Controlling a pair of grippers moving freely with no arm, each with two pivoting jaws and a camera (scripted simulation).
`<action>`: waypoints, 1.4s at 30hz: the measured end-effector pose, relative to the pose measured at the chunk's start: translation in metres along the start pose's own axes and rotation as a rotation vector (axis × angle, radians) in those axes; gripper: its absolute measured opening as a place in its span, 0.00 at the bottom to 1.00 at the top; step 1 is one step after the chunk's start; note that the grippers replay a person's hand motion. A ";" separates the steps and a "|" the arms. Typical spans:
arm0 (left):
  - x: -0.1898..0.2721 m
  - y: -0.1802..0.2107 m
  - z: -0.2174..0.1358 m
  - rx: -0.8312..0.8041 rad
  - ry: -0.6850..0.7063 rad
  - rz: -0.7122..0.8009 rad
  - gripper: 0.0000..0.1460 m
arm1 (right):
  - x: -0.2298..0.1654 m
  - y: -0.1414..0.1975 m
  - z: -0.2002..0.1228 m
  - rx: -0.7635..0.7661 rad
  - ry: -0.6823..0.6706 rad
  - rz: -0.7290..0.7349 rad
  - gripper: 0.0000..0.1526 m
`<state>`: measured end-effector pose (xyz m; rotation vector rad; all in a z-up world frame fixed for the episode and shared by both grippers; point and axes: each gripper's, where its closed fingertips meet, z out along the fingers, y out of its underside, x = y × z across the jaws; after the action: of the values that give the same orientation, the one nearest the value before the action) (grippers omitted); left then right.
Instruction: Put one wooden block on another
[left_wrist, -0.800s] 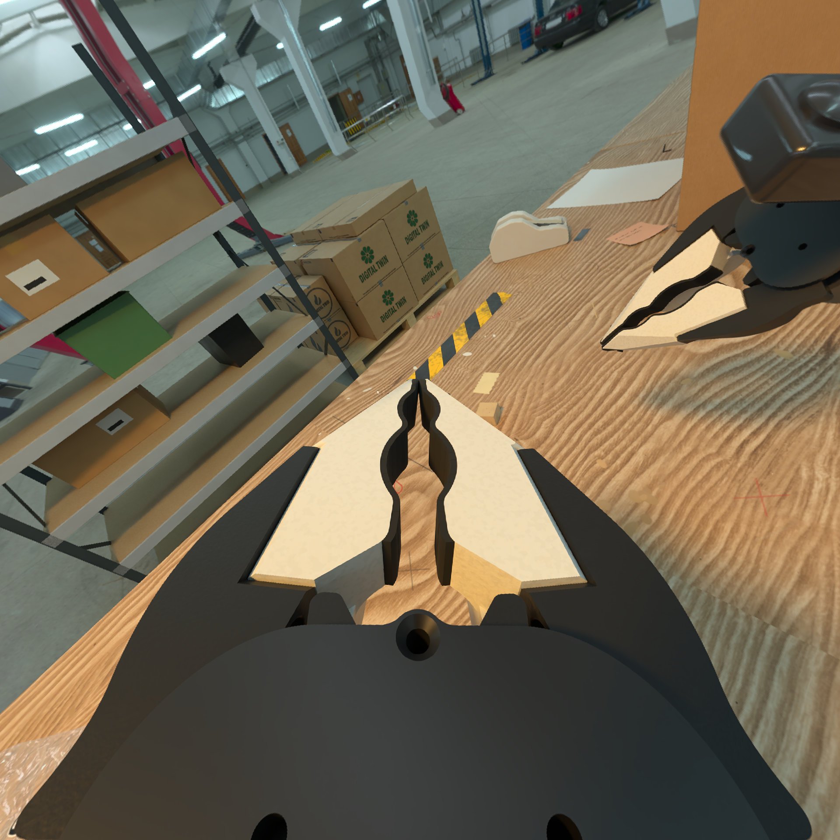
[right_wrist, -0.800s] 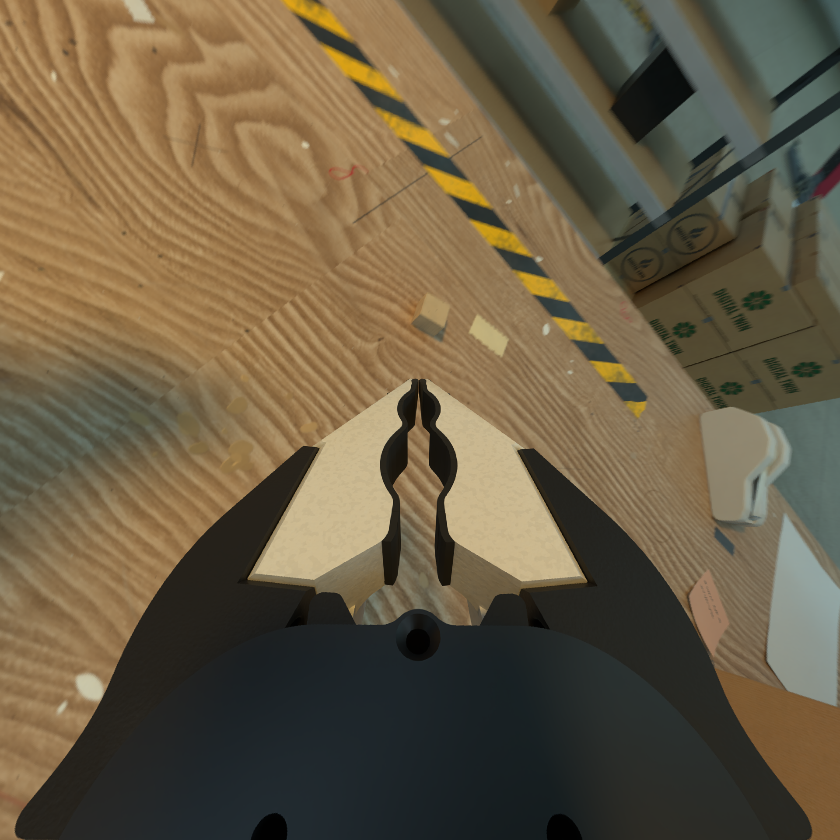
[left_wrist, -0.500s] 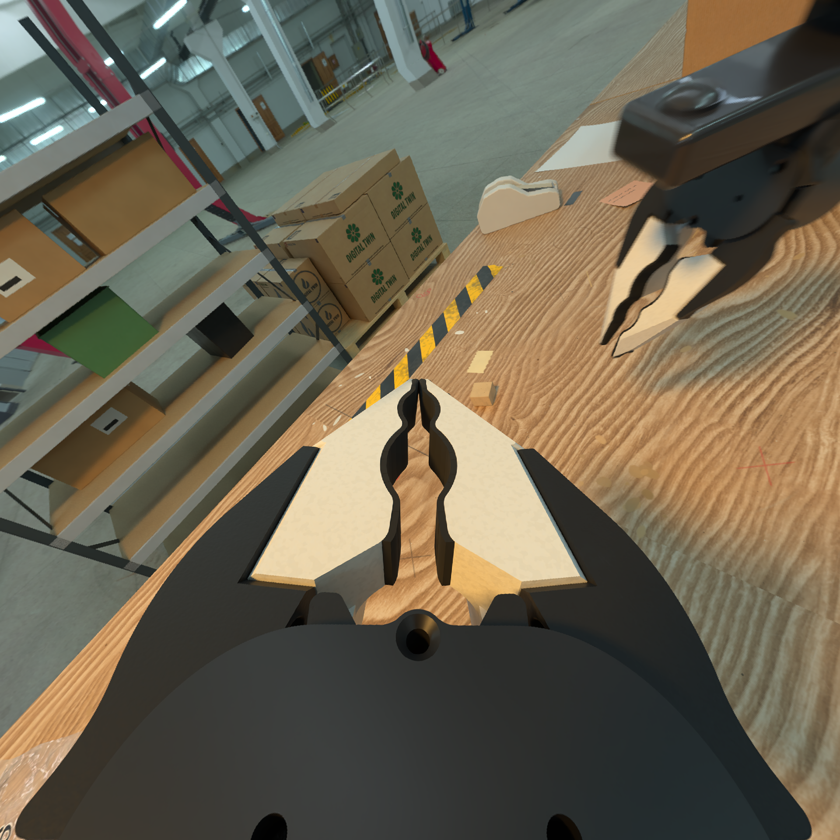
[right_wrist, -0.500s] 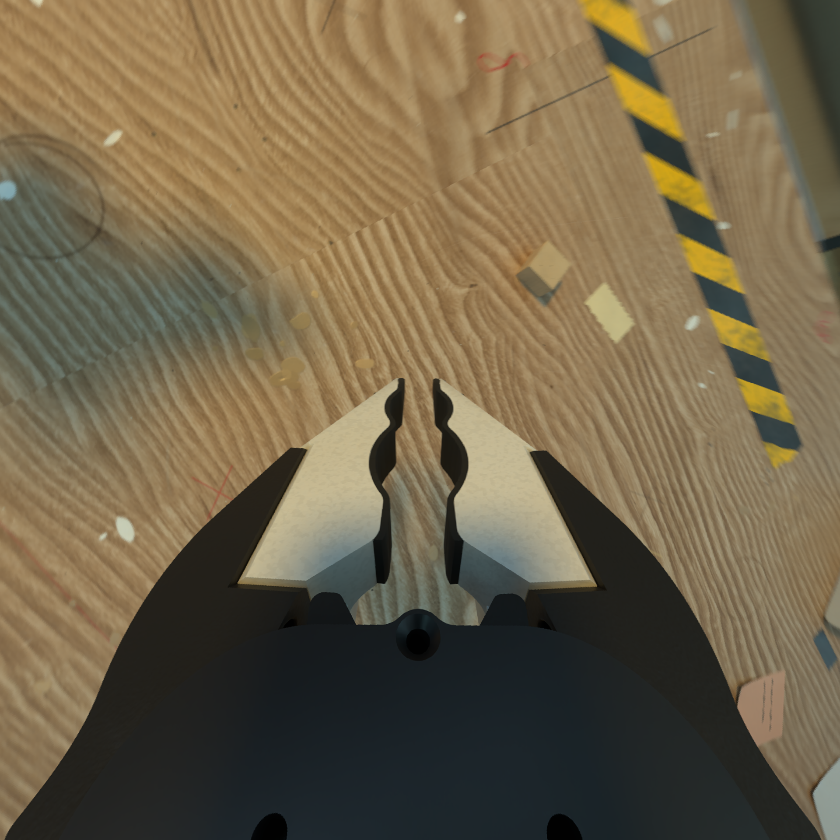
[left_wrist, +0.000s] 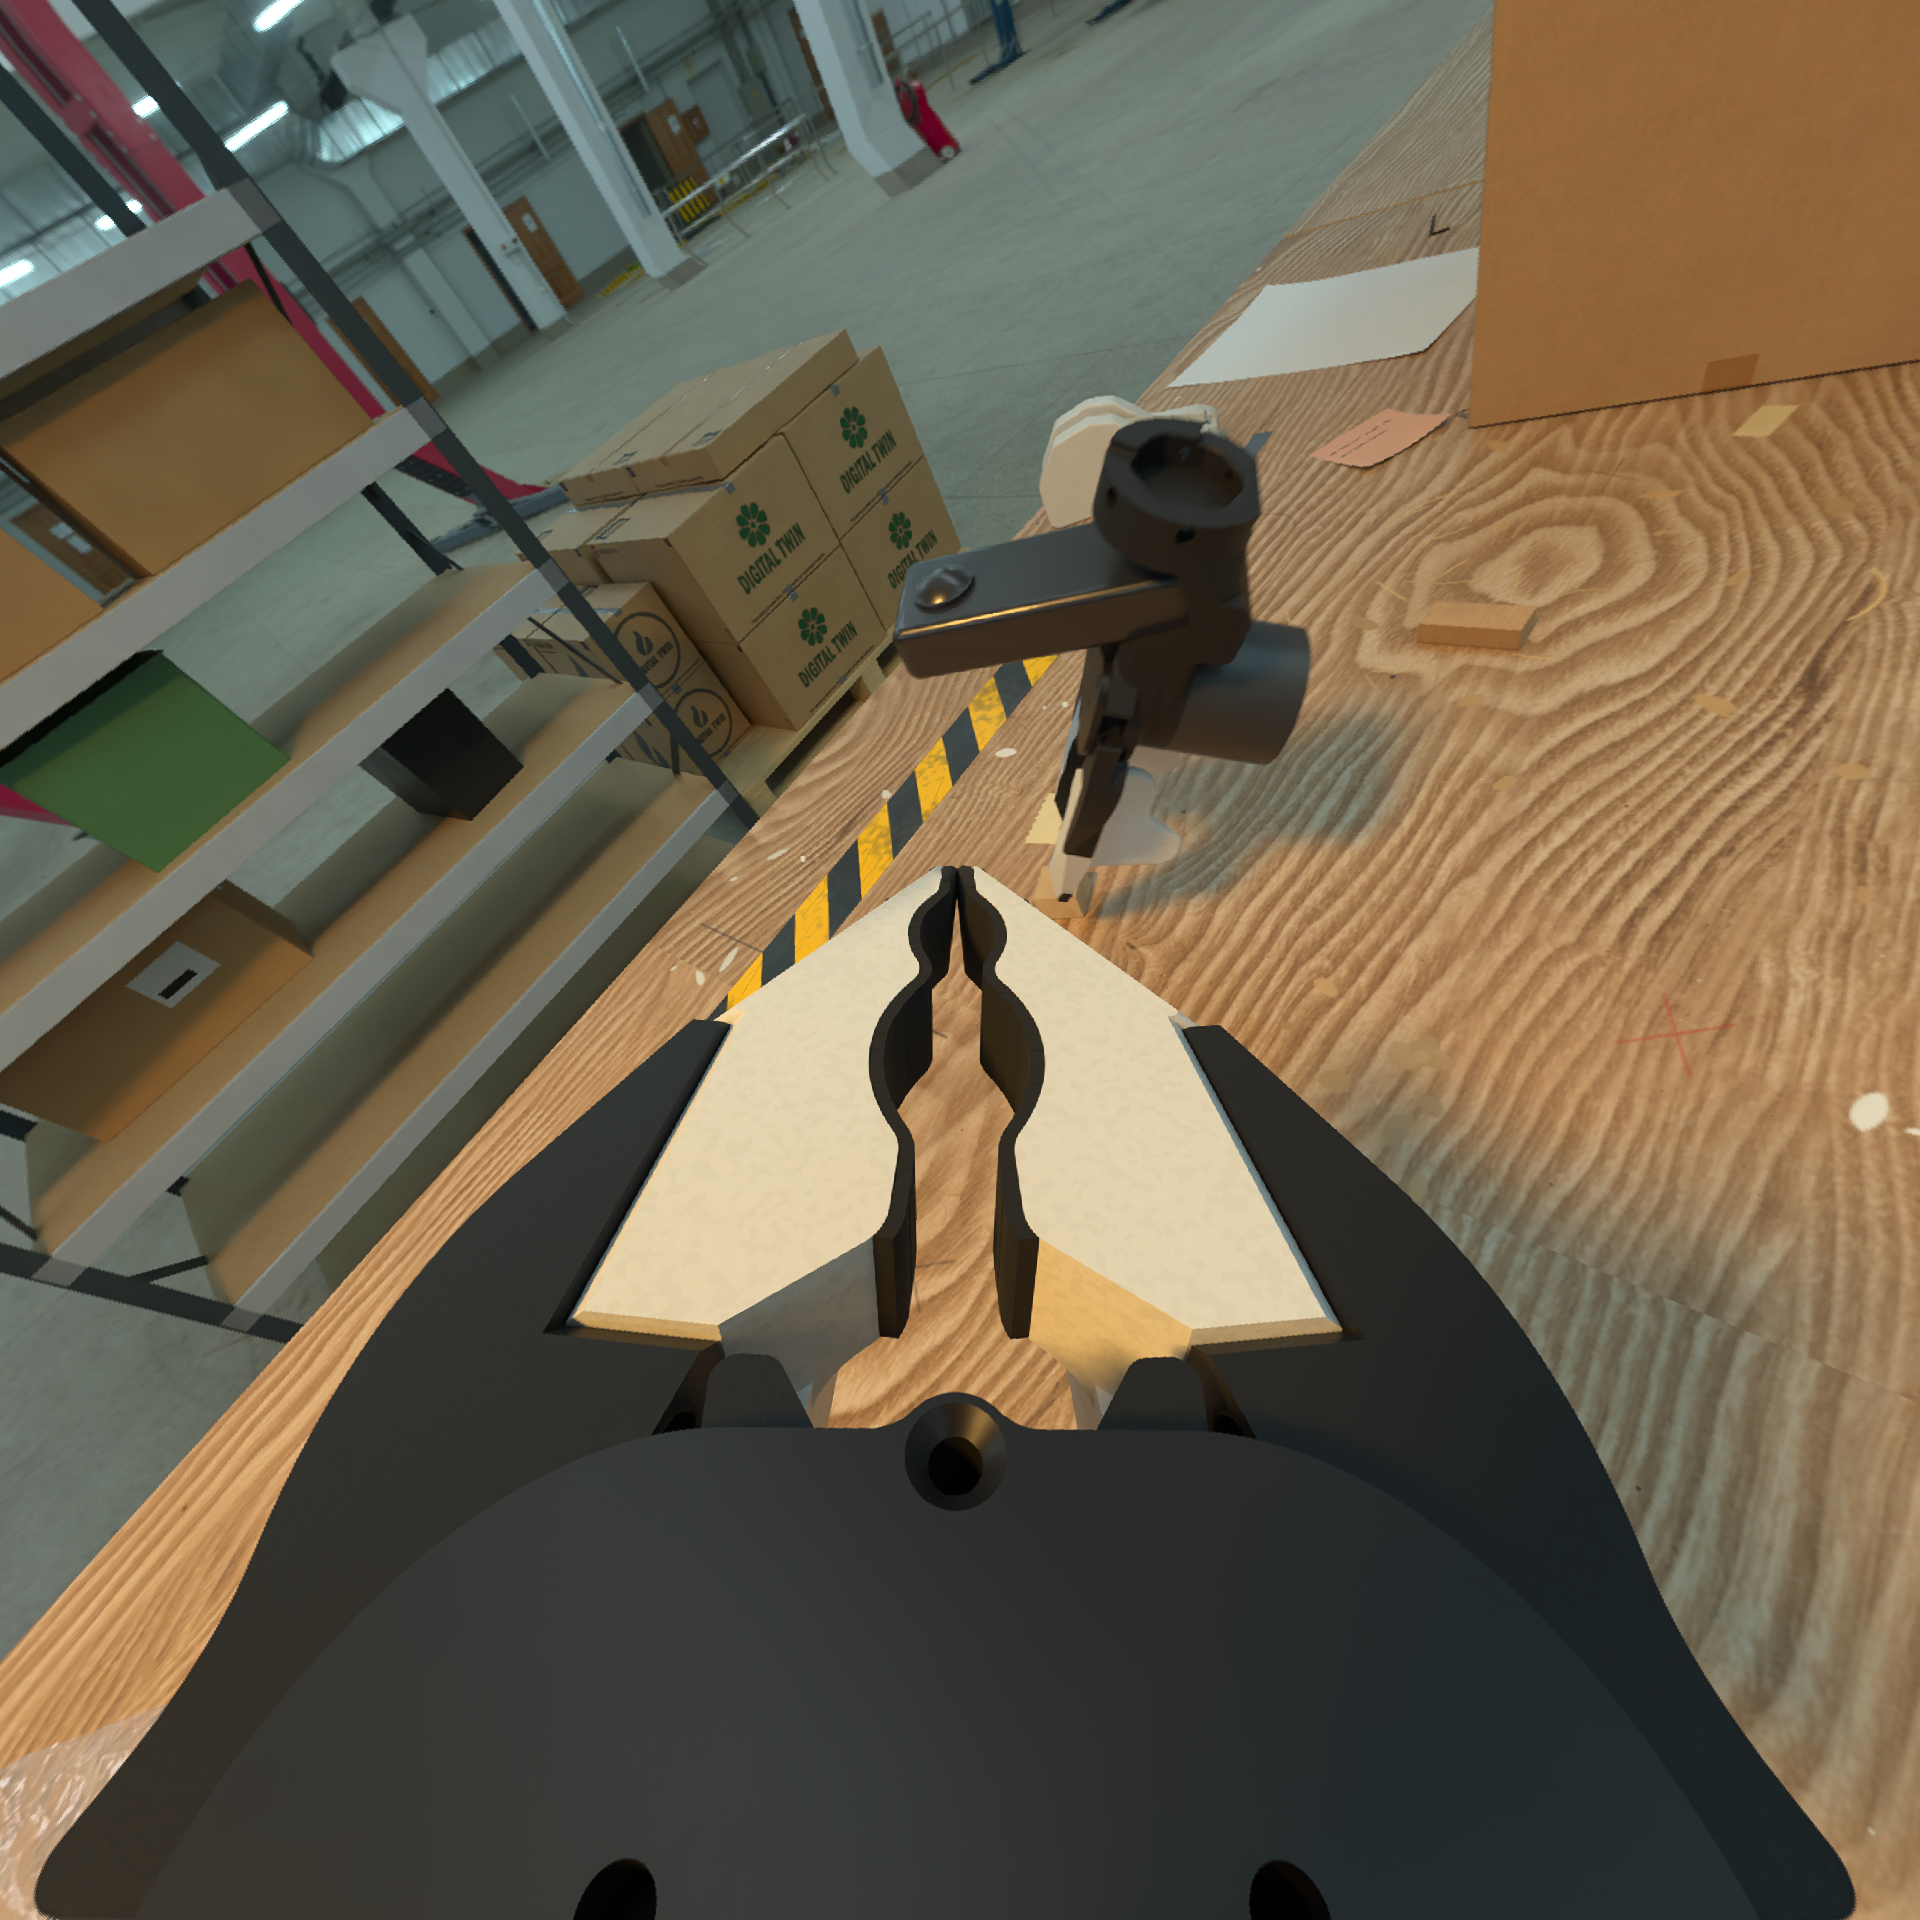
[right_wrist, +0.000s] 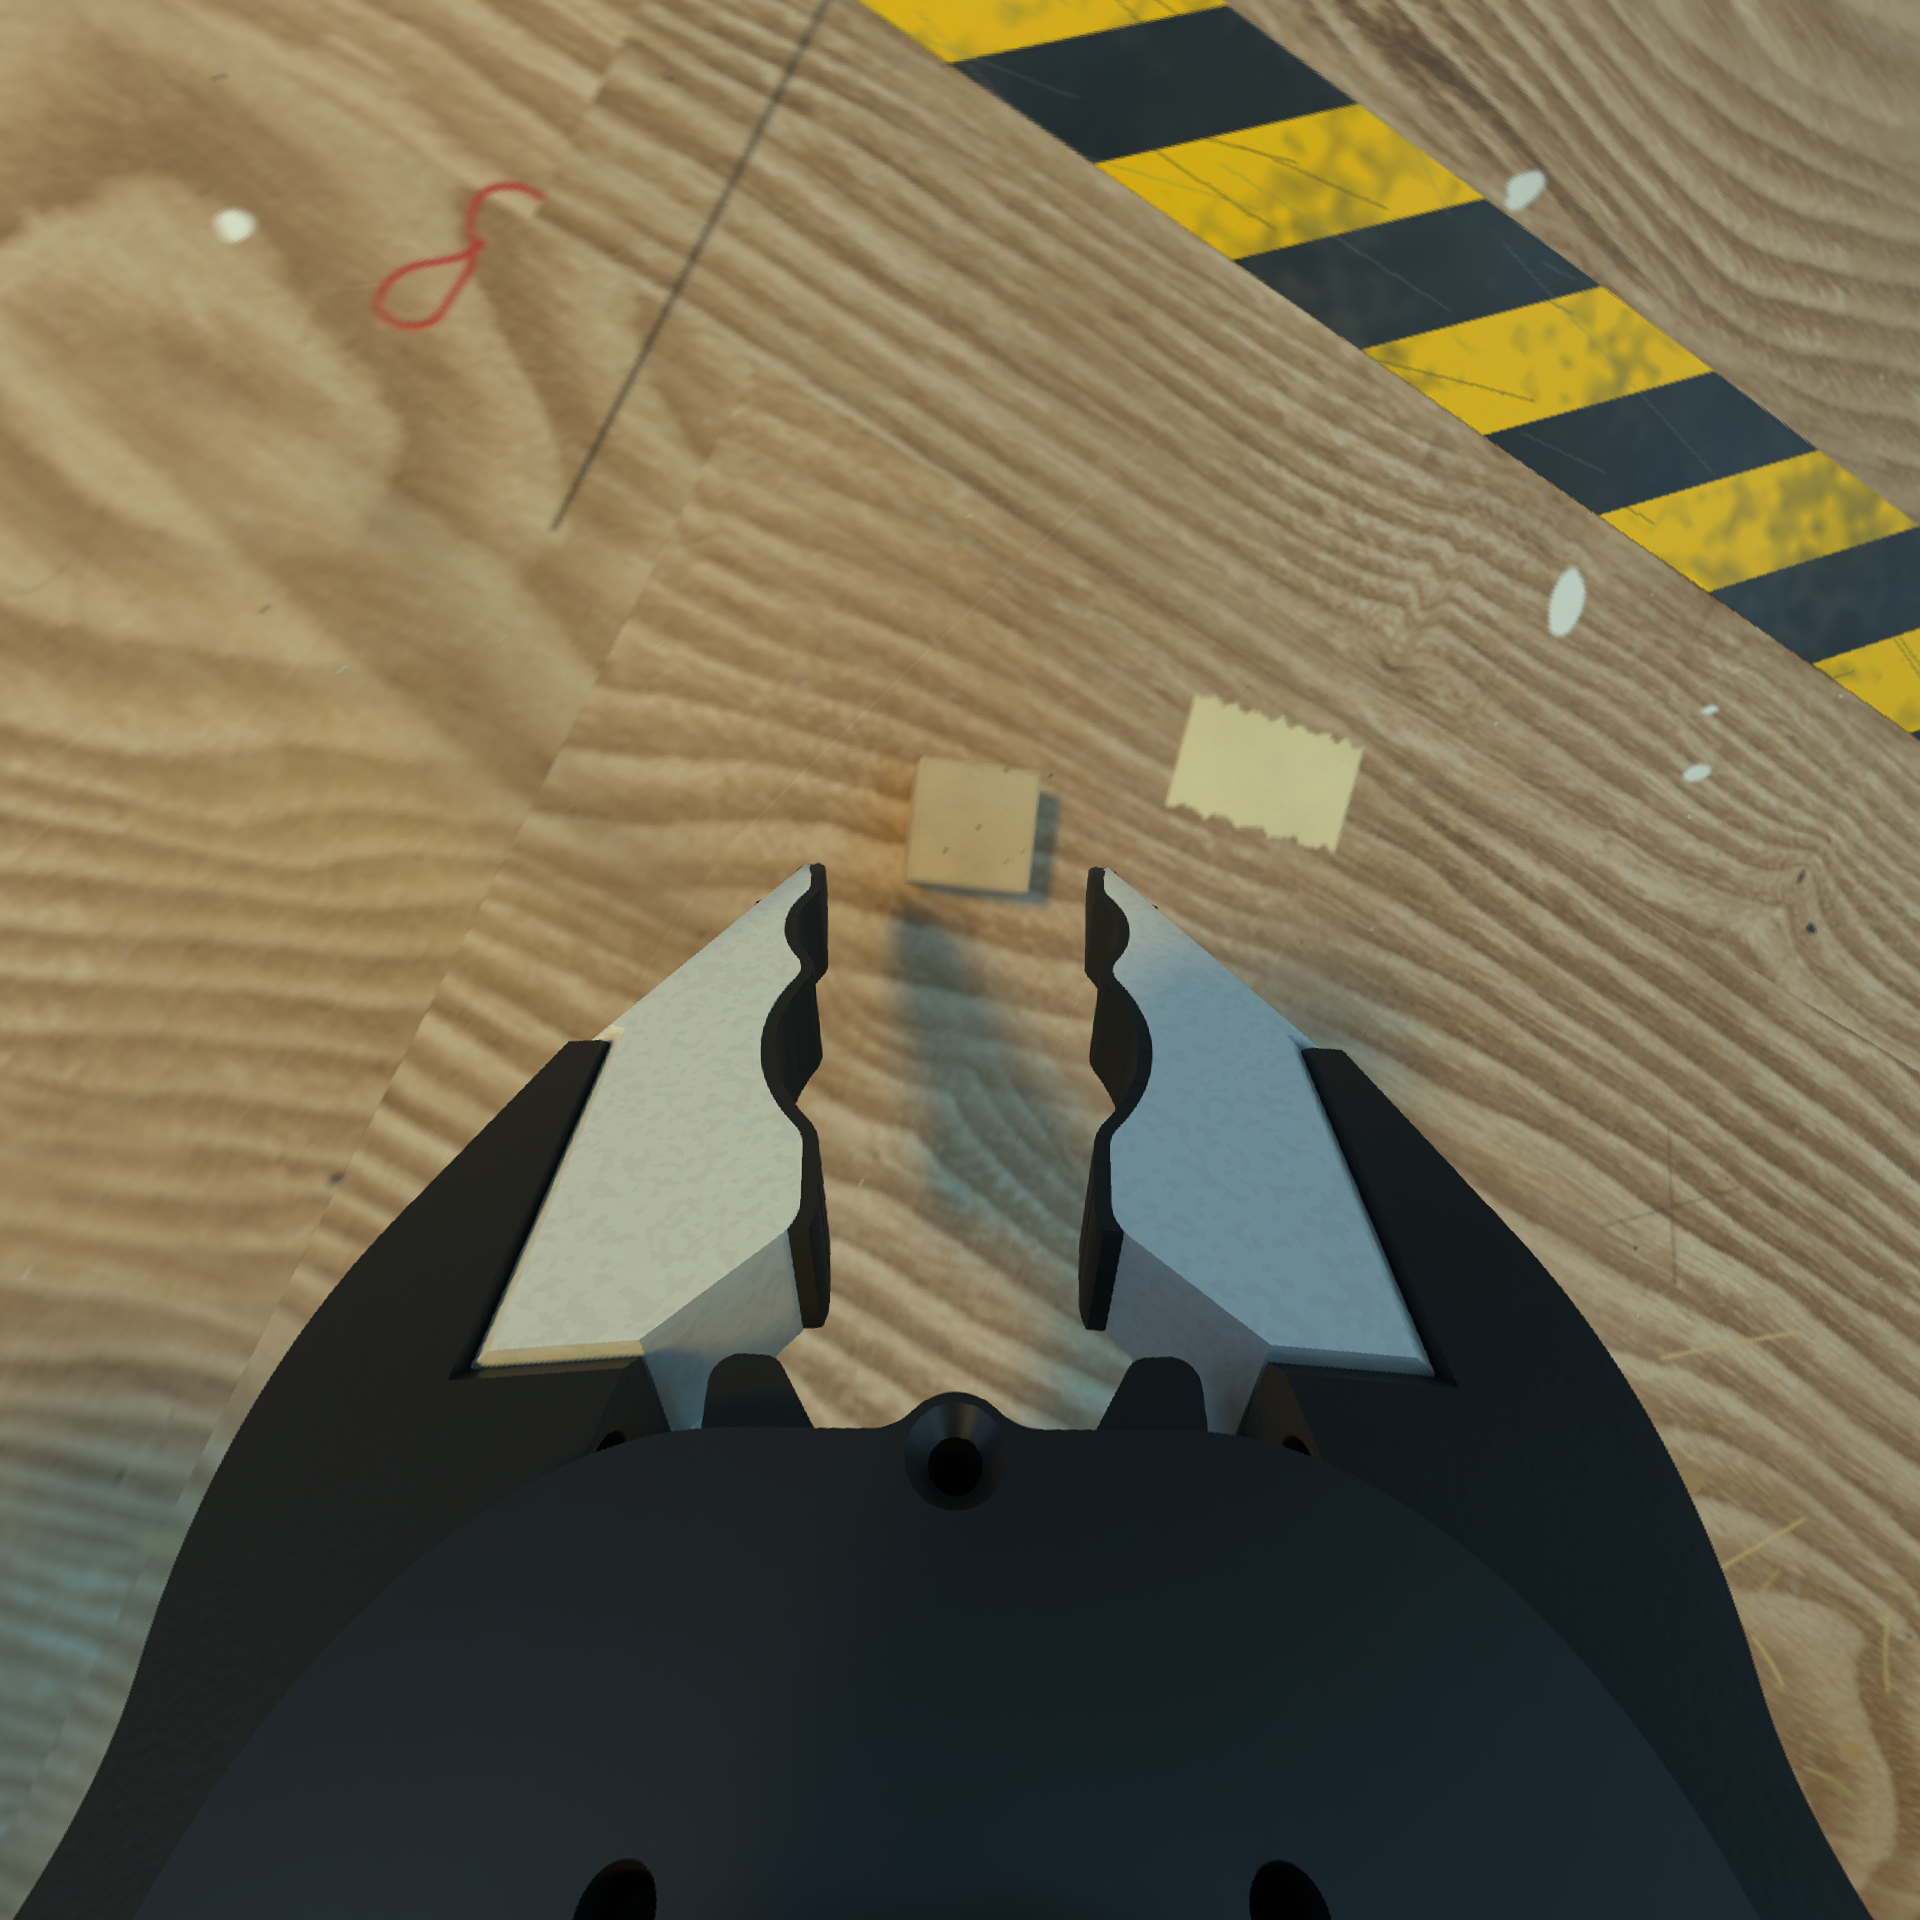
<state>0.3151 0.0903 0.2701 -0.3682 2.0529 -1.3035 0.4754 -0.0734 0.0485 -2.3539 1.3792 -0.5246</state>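
Right gripper (right_wrist: 954, 871): we see its fingers spread wide with nothing between them. It points down at the table (right_wrist: 1351, 1039), and in the left wrist view it (left_wrist: 1072, 896) hangs tips-down over the small block.
Small block (right_wrist: 972, 837): it lies flat on the table, just ahead of the right gripper's tips and in line with the gap between them. We see no contact in the right wrist view. In the left wrist view it (left_wrist: 1060, 908) sits under the right gripper's tips, and we cannot tell there whether they touch.
Second block (left_wrist: 1475, 627): a flatter wooden piece, alone on the table, well apart from the small block and nearer the cardboard box (left_wrist: 1704, 197).
Left gripper (left_wrist: 954, 883): we see its fingertips pressed together, holding nothing. It sits low over the table, aimed toward the small block.
Tape scrap (right_wrist: 1261, 773): a pale torn piece, flat on the table just beside the small block.
Hazard stripe (right_wrist: 1455, 281): yellow and black, running along the table edge beyond the block.
Table extras: a white sheet (left_wrist: 1330, 317) and a pink slip (left_wrist: 1374, 436) lie near the cardboard box.
Off the table: shelving (left_wrist: 260, 644) and stacked cartons (left_wrist: 769, 551) stand to the left.
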 end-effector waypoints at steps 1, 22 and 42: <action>0.001 0.000 0.000 0.002 0.006 -0.001 0.00 | 0.003 -0.002 0.006 -0.001 0.011 0.015 0.33; 0.007 0.004 -0.001 -0.024 0.053 0.003 0.00 | 0.013 -0.025 -0.136 0.307 -0.036 -0.059 0.19; 0.020 0.009 0.010 -0.072 0.079 0.043 0.00 | 0.173 0.233 -0.075 -0.293 0.196 0.531 0.19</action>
<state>0.3082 0.0765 0.2520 -0.3076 2.1661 -1.2397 0.3436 -0.3418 0.0236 -2.0430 2.2055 -0.4234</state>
